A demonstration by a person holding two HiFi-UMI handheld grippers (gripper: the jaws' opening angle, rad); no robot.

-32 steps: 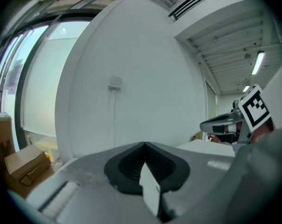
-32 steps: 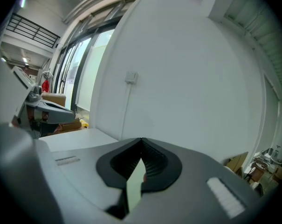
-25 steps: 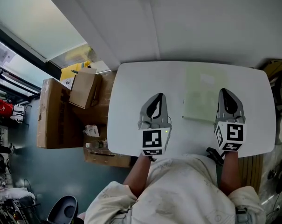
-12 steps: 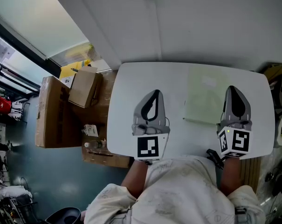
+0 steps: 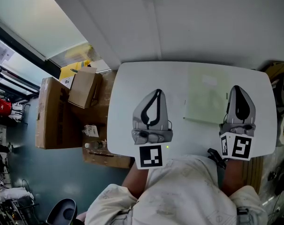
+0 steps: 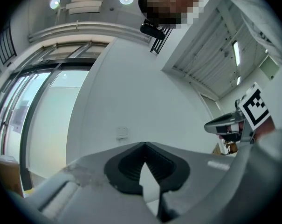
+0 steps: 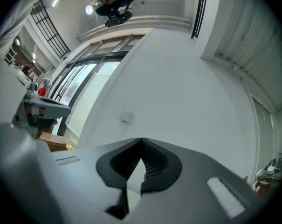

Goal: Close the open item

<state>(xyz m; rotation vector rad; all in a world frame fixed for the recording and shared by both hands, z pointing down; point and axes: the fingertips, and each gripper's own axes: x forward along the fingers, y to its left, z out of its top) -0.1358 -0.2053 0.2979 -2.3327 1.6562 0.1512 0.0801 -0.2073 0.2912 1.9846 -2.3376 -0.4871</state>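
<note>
A flat pale green rectangular item (image 5: 205, 100) lies on the white table (image 5: 132, 83), right of centre, and it looks flat and closed from above. My left gripper (image 5: 157, 93) hovers over the table's left half, well left of the item, jaws shut with nothing between them. My right gripper (image 5: 239, 89) hangs over the item's right edge, also shut and empty. Both gripper views point up at the white wall: the left gripper (image 6: 144, 144) and the right gripper (image 7: 141, 140) each show pads pressed together. The item is not seen in either gripper view.
Cardboard boxes (image 5: 62, 114) and a smaller box (image 5: 84, 87) stand on the floor left of the table, with a bottle (image 5: 97, 145) beside them. A white wall (image 5: 203, 22) runs close behind the table. Dark clutter (image 5: 282, 102) sits at the right edge.
Both grippers have drawn back toward the person's body and tipped upward; their marker cubes sit lower in the head view. The green item has not moved.
</note>
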